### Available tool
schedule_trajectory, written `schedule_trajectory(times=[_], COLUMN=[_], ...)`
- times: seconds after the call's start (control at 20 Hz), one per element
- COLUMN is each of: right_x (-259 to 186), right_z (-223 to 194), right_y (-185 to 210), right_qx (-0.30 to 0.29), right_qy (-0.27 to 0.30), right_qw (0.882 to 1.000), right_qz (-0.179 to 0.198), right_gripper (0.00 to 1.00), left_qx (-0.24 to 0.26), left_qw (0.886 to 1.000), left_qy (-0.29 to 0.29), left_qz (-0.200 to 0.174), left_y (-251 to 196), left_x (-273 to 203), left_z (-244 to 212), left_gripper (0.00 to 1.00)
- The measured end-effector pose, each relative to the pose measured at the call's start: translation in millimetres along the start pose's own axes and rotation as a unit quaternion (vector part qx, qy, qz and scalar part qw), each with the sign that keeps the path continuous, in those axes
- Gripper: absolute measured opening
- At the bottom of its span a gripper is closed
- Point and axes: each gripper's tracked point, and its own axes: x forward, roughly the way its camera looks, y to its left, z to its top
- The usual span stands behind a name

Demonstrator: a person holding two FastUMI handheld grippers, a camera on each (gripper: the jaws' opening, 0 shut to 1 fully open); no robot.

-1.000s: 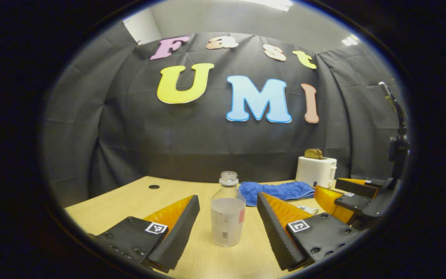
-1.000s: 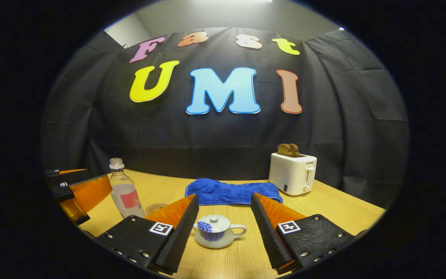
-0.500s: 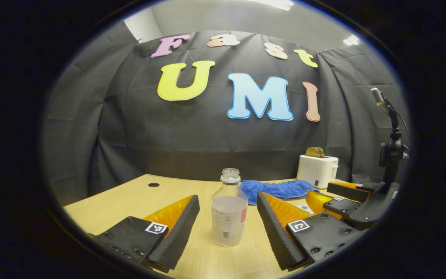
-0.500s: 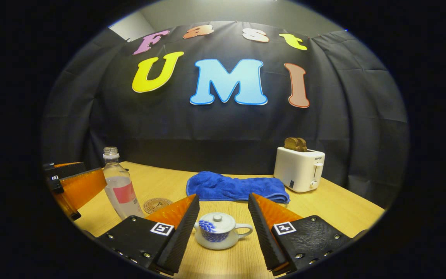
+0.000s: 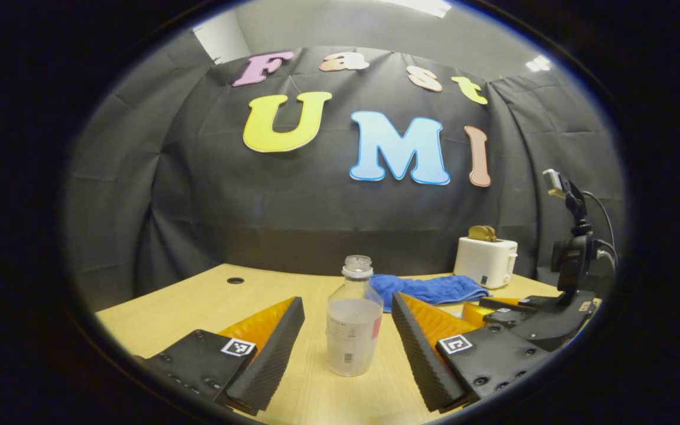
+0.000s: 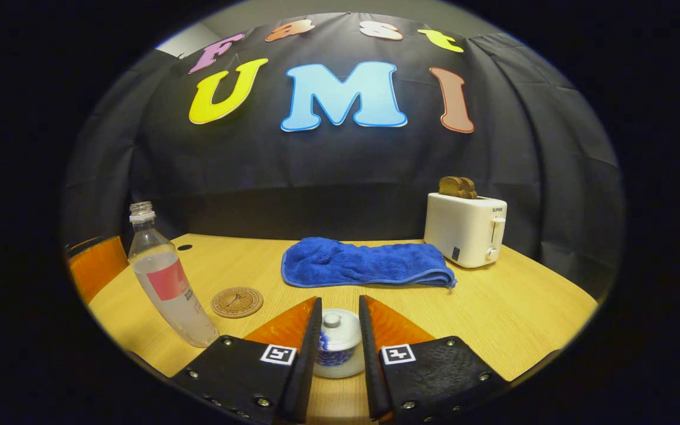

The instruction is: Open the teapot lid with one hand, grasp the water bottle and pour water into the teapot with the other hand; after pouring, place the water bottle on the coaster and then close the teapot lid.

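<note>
Teapot (image 6: 335, 348) sits on my table (image 6: 523, 313) at 6 o'clock in the right gripper view, lid on; right gripper (image 6: 338, 345) brackets it closely, contact indeterminate. Left gripper (image 5: 349, 348) stands released around the uncapped water bottle (image 5: 352, 327). Coaster (image 6: 236, 301) lies at 8 o'clock.

We see left gripper (image 5: 347, 330) low over table, fingers (image 5: 269, 348) spread wide, level, pointing forward. Right gripper (image 6: 338, 330) angled down, fingers (image 6: 307, 348) drawn close, narrow gap between; whether they press on anything we cannot tell. Right gripper also at left gripper view's right edge.
</note>
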Motion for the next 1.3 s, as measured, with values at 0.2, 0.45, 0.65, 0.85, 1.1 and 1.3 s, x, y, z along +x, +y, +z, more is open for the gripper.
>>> schedule_trajectory(times=[0.2,0.45,0.65,0.85,1.1,1.3], right_x=[4,5,6,6,7,7], right_z=[-5,-2,-3,-3,-2,-1], right_y=[5,5,5,5,11,8], right_qx=[-0.026,-0.047,-0.058,-0.050,-0.043,-0.029], right_qy=[0.004,0.004,0.008,0.007,0.005,-0.002], right_qw=[1.000,0.999,0.998,0.999,0.999,1.000], right_qz=[0.004,0.000,-0.002,0.002,0.005,0.010], right_gripper=[0.39,0.39,0.39,0.39,0.11,0.11], left_qx=[-0.004,-0.006,-0.007,-0.002,0.003,0.004], left_qw=[1.000,1.000,1.000,1.000,1.000,1.000], left_qy=[0.002,0.003,0.003,0.000,0.001,0.007], left_qz=[0.000,-0.001,-0.006,-0.007,-0.005,-0.008], left_y=[1,1,-4,-5,-3,-4], left_x=[2,3,3,2,1,5], left_z=[-3,-3,-2,0,0,-4], left_gripper=[1.00,1.00,1.00,1.00,1.00,1.00])
